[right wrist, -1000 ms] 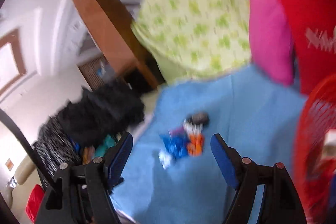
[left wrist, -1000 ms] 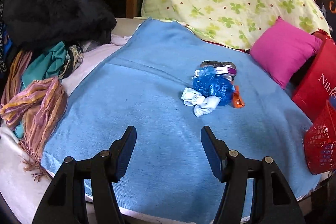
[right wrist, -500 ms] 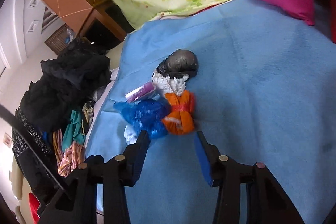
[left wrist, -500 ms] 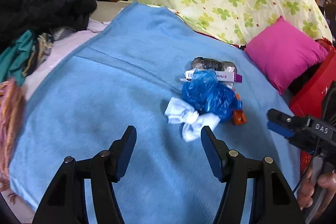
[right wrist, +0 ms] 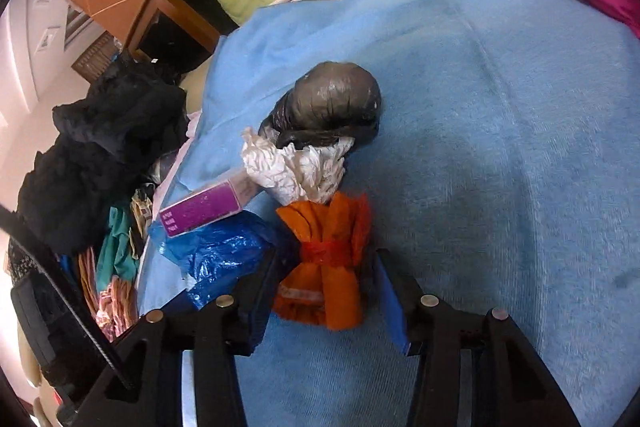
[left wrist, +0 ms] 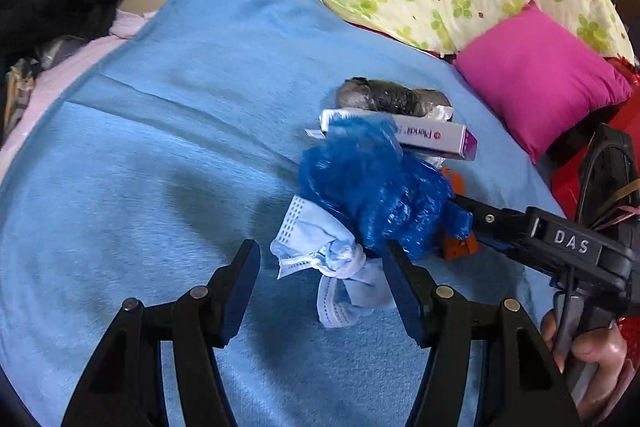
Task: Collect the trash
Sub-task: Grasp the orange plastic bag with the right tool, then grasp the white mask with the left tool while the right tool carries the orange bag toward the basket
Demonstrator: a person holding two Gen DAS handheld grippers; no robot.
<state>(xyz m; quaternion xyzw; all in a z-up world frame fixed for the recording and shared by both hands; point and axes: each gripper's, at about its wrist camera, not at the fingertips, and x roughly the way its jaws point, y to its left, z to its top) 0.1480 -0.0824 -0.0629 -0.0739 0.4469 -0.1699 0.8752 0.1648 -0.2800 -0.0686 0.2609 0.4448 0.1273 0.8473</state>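
My right gripper (left wrist: 460,223) carries raised white letters reading "DAS" on its black body. The white and purple carton (left wrist: 432,139) shows mirrored print, something like "Plendil", too small to be sure of. All the trash sits clustered on my fuzzy blue blanket (left wrist: 180,155): a crinkled glossy blue plastic bag (left wrist: 372,195), a knotted pale blue pleated face mask (left wrist: 332,263), a crumpled white paper wad (right wrist: 296,167), a rounded bundle in shiny dark grey plastic (right wrist: 332,103), and an orange wrapper (right wrist: 328,267) cinched at its middle by a red band. My left gripper (left wrist: 320,279) stands open, the mask lying between its fingers untouched. My right jaws are opening around the orange wrapper, which lies between them on the blanket.
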